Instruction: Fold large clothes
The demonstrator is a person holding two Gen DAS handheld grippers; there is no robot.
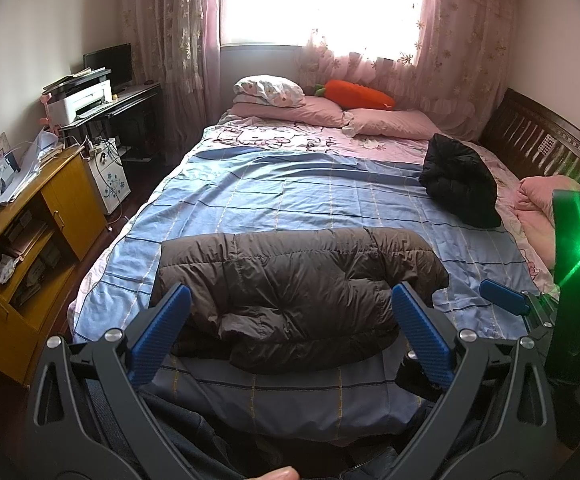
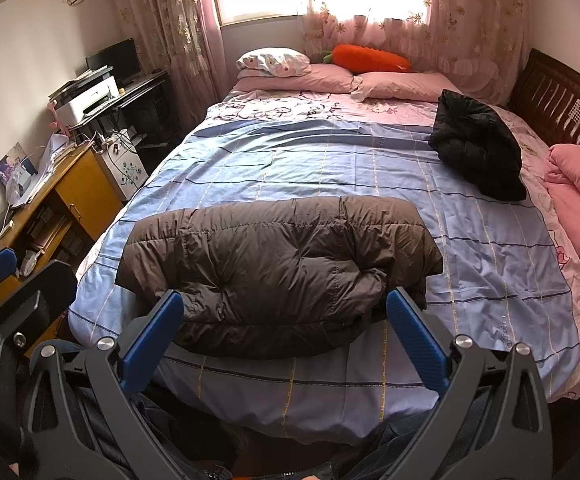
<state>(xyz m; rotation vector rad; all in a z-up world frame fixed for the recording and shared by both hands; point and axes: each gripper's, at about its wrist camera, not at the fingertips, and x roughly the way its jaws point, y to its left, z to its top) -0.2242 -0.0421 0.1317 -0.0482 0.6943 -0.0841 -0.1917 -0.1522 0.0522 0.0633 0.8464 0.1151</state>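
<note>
Fingers of the left hand-held gripper [image 1: 290, 328] are seen spread wide in the left wrist view, held level above the near edge of the bed [image 1: 274, 200], nothing pinched. A folded brown down jacket [image 1: 297, 292] is framed between them at 6 o'clock on the blue sheet. A black jacket [image 1: 461, 184] is seen at 2 o'clock.

In the right wrist view, the right hand-held gripper [image 2: 286, 336] is likewise spread and empty, pointed at the brown down jacket [image 2: 282, 272]. The left one is glimpsed at 9 o'clock.
</note>
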